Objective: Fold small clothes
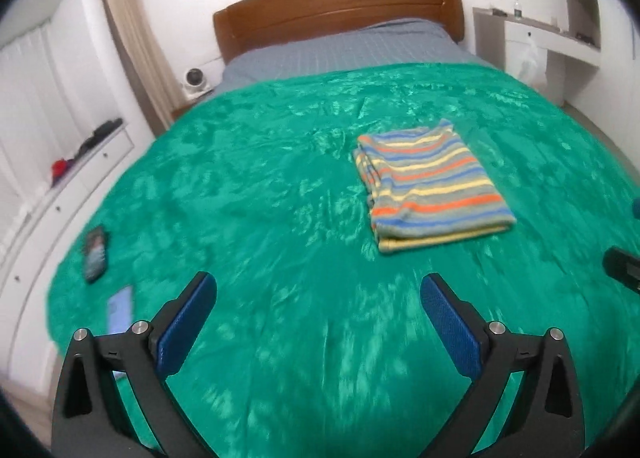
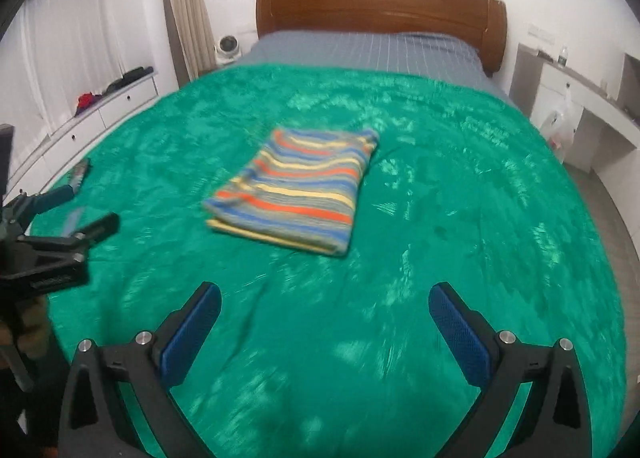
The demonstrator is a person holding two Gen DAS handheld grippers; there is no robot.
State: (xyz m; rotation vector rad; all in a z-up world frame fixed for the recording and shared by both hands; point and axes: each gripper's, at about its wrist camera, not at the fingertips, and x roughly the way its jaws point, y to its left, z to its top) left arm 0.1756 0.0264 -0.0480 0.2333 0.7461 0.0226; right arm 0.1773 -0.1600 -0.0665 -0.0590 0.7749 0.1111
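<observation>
A small striped garment (image 1: 432,184) in grey, blue, orange and yellow lies folded into a flat rectangle on the green blanket (image 1: 280,218). My left gripper (image 1: 318,290) hangs open above the blanket, well short of the garment and to its left, nothing between its blue pads. In the right wrist view the same garment (image 2: 296,192) lies ahead and slightly left of my right gripper (image 2: 325,300), which is also open and empty. The left gripper (image 2: 86,206) shows at the left edge of that view, jaws apart. A dark part of the right gripper (image 1: 622,270) peeks in at the right edge of the left wrist view.
A phone (image 1: 95,254) and a pale blue card (image 1: 120,308) lie near the blanket's left edge. Beyond it are a grey sheet (image 2: 368,50) and a wooden headboard (image 2: 380,4). White drawers (image 2: 100,110) run along the left wall, a white desk (image 2: 580,98) on the right.
</observation>
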